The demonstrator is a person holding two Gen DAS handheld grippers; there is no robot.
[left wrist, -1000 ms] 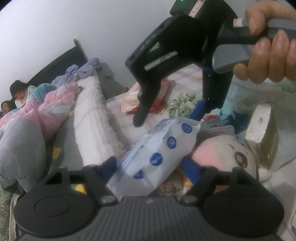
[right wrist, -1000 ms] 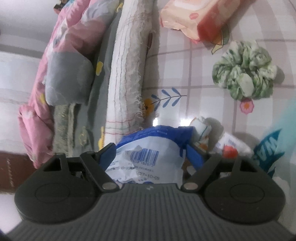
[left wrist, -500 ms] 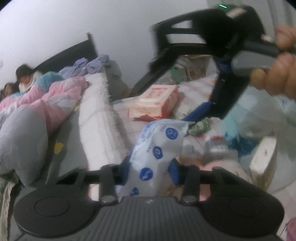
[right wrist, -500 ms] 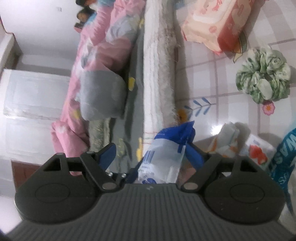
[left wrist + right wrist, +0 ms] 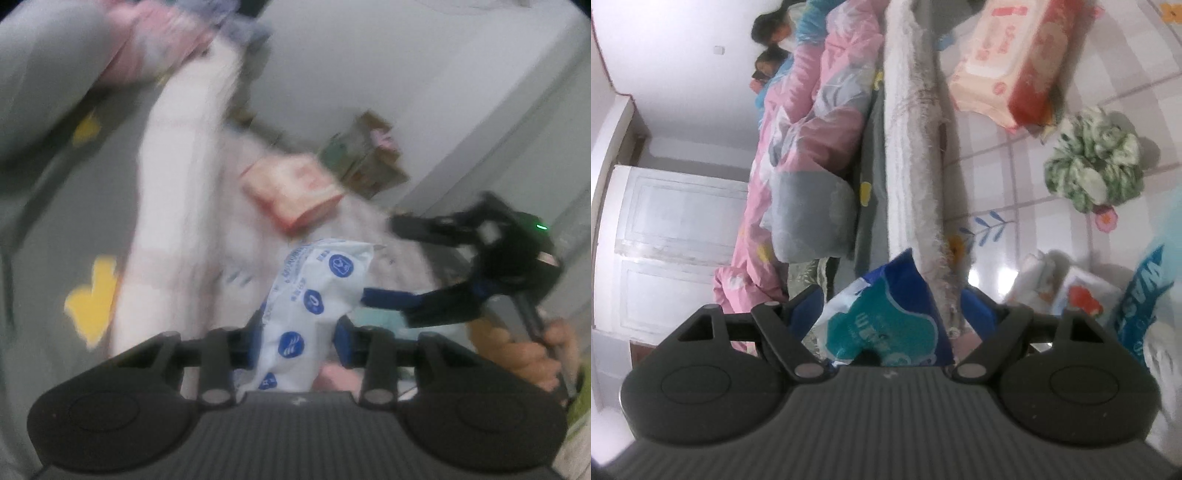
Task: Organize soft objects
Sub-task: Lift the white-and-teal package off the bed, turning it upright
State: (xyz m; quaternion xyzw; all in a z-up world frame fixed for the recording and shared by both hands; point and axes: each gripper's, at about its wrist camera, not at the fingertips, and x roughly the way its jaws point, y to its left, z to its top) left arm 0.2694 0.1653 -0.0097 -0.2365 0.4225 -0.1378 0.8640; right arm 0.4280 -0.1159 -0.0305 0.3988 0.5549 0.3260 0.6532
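Note:
A soft blue-and-white packet point(image 5: 317, 288) stands up between the fingers of my left gripper point(image 5: 299, 343). The jaws are closing and the pads squeeze its lower part. The left wrist view is blurred. My right gripper point(image 5: 380, 258) reaches in from the right, held by a hand point(image 5: 524, 350), jaws wide apart around the packet's far end. In the right wrist view the same packet point(image 5: 879, 325), its teal-printed end showing, sits between the open fingers of the right gripper point(image 5: 892, 314), and neither pad visibly presses it.
On the checked bed sheet lie a pink wipes pack point(image 5: 1015, 62), a green scrunchie point(image 5: 1093, 162), small tissue packs point(image 5: 1078, 291) and a teal bag point(image 5: 1145, 295). A rolled white blanket point(image 5: 912, 147) and a pink-grey quilt point(image 5: 812, 129) run alongside. People point(image 5: 772, 26) lie at the far end.
My left gripper has shut on the packet, then rolled and lifted with it. The packet has turned edgewise inside the right gripper's open jaws, which have stayed wide.

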